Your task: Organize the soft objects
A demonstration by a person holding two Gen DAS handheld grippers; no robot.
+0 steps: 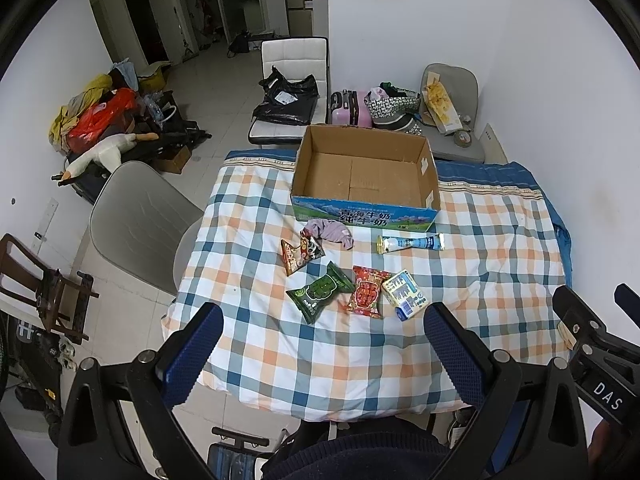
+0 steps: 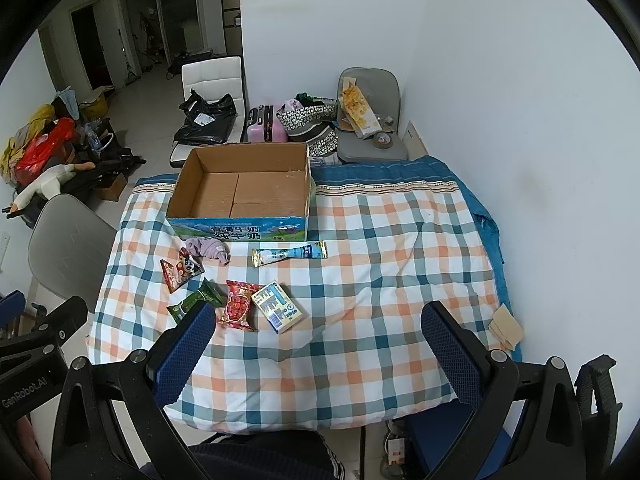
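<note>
Tools first: left tool (image 1: 324,344) is spread wide with nothing between its blue pads, hanging over the near edge of the bench (image 1: 500,240); right tool (image 2: 316,340) is just as wide apart and also empty, so nothing's been picked up at this point; both are well back from the stuff, so I'd call this the very start, the lining-up step before a first grab.

Moving outward, closest to the tools is a row of three: green snack packet (image 1: 320,296), red snack packet (image 1: 367,291) and a small milk carton (image 1: 405,295), the red one touching the carton; a bit further there's a panda-print packet (image 1: 301,253) and a long blue-and-white tube pack (image 1: 410,242); then a crumpled lilac cloth (image 1: 332,231) lying right up against the front wall of the cardboard box (image 1: 362,216); box is open on top and looks empty inside, sitting at the far side of the checked cover.

My guess is the soft things go in that box; the left tool sits about in line with the green packet, so that looks like the easy first pick; next move needs a drop down over it, pads either side, squeeze gently since those puffy bags squash and slip; the cloth should bunch up fine but might drag along the cover.
</note>
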